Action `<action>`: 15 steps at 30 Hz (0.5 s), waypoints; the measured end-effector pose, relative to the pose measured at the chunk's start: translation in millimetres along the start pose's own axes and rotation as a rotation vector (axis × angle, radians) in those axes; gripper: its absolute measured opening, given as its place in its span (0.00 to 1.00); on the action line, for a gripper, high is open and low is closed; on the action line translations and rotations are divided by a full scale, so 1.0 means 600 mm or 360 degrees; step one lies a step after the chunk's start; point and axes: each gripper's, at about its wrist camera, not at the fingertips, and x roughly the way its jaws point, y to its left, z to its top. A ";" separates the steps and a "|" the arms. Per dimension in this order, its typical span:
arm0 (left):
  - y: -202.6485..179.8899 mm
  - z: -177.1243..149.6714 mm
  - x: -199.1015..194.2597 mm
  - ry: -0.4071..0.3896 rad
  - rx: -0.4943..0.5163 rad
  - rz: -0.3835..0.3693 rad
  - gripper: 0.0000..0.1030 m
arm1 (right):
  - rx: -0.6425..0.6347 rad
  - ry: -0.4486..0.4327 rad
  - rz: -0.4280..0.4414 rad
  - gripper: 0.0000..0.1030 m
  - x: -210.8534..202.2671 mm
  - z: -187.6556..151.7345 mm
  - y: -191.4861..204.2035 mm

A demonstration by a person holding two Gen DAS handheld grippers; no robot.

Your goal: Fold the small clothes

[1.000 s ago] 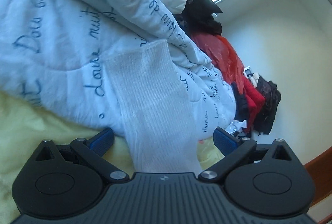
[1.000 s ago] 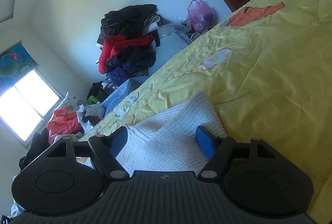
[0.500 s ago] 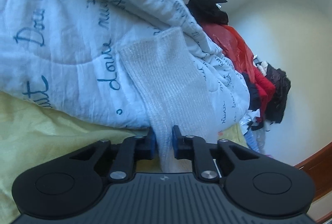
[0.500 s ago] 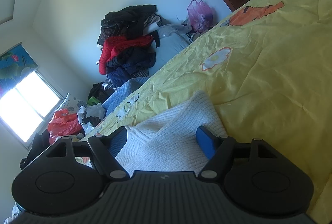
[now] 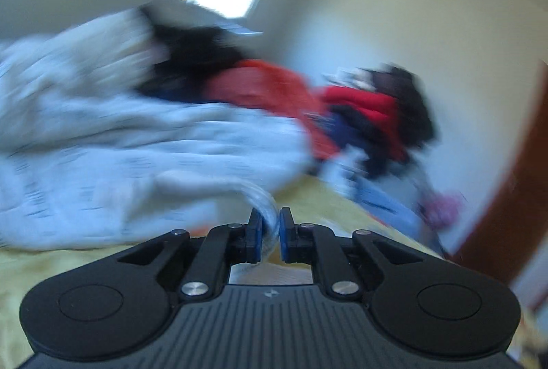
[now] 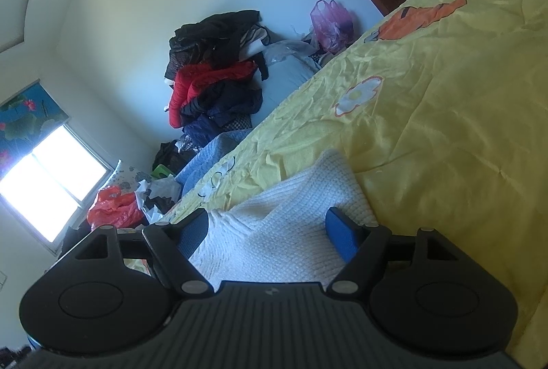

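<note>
1. Left wrist view, heavily blurred: at far left a white quilt (image 5: 113, 143) lies heaped on the yellow bed (image 5: 68, 269).
2. At the centre the left tool (image 5: 270, 225) is clamped on a fold of white sock (image 5: 265, 211), its blue pads pressing the cloth from both sides; the sock trails away to the left over the quilt.
3. To the right, red and dark clothes (image 5: 359, 115) lie piled against the far wall.
4. Right wrist view, sharp: at far left a bright window (image 6: 48, 177), and right of it a clothes pile (image 6: 212, 78) in the far corner.
5. The right tool (image 6: 270, 228) stands wide open, its pads either side of the white knit sock (image 6: 291, 225) without pressing it.
6. The sock lies flat on the yellow bedspread (image 6: 445, 115), which fills the right side.
</note>
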 end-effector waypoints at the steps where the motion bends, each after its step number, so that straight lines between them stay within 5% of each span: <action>1: -0.043 -0.016 -0.003 0.0027 0.0077 -0.0081 0.09 | 0.0005 0.0000 0.0004 0.75 0.000 0.000 -0.001; 7: -0.250 -0.198 -0.001 0.0338 0.0537 -0.0447 0.09 | 0.0026 0.0002 0.0028 0.76 -0.001 0.000 -0.005; 10: -0.298 -0.285 0.010 0.0530 0.0782 -0.0426 0.11 | 0.0027 0.0002 0.0034 0.76 -0.002 0.000 -0.006; 11: -0.307 -0.299 -0.002 0.0447 0.0902 -0.0409 0.14 | 0.0027 0.0002 0.0034 0.76 -0.002 -0.001 -0.005; 12: -0.317 -0.307 -0.014 0.0402 0.1017 -0.0408 0.25 | 0.0029 0.0003 0.0038 0.77 -0.002 0.000 -0.005; 15: -0.327 -0.316 -0.049 0.0357 0.1225 -0.0515 0.82 | 0.0047 0.0005 0.0063 0.79 -0.002 0.000 -0.008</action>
